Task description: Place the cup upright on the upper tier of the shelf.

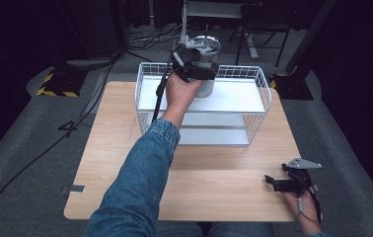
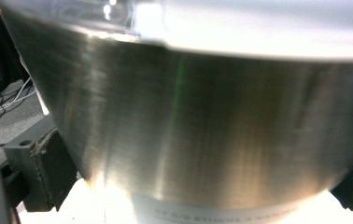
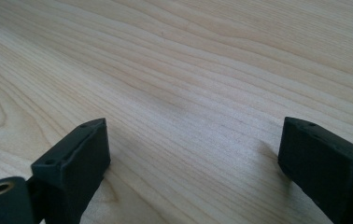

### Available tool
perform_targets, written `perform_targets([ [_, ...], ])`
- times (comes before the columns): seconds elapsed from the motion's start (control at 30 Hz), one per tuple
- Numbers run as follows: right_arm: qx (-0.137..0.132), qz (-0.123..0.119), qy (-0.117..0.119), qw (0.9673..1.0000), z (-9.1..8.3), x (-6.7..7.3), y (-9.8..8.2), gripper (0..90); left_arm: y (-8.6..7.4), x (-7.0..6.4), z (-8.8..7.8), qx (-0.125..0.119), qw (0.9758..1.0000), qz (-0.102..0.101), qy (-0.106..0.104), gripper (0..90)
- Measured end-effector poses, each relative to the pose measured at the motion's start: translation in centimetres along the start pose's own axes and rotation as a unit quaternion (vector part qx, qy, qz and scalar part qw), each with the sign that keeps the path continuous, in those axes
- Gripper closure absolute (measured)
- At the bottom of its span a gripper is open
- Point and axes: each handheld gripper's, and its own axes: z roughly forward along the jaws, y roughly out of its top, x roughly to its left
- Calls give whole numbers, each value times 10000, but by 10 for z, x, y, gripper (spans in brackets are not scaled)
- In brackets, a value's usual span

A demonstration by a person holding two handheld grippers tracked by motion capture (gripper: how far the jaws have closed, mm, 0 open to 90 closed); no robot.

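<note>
A brushed steel pot [image 1: 208, 48] stands upright at the back of the top shelf of a white wire rack [image 1: 261, 94]. My left gripper [image 1: 194, 68] is shut on the steel pot, one black jaw on each side of its wall. In the left gripper view the pot's wall [image 2: 202, 130] is very close, with the jaws at the left and right edges and the white shelf [image 2: 100, 205] right under its base. My right gripper [image 1: 270, 180] lies low on the wooden table [image 1: 209, 182] near the front right corner, open, with bare wood between its fingers [image 3: 76, 158].
The rack has a lower shelf [image 1: 214, 136] and wire walls on its sides and back. Beyond the table are a grey floor with cables [image 1: 155, 37], a metal stand [image 1: 246, 34] and a black base with yellow stripes [image 1: 56, 84]. The left gripper's cable [image 1: 159, 96] hangs over the rack's left side.
</note>
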Motion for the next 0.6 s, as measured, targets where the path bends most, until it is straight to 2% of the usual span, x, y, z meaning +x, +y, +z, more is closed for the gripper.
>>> perform_targets([
  [0.13, -3, -4, 2, 10000, 0, 0, 0, 96, 0, 2, 0, 29, 10000, -41, -72, 19],
  [0.27, 0, 3, 9, 10000, 0, 0, 0, 96, -3, 3, -5, -64, 10000, -15, -63, 0],
  [0.4, 1, 3, 9, 10000, 0, 0, 0, 96, -6, 2, -15, -187, 9998, 27, -82, 0],
  [0.5, -8, -15, 10, 10000, 0, 0, 0, 96, -8, 1, -26, -217, 9996, 164, -5, 0],
  [0.6, 3, 3, 12, 10000, 0, 0, 0, 96, -11, 3, -34, -258, 9996, 115, -4, 0],
])
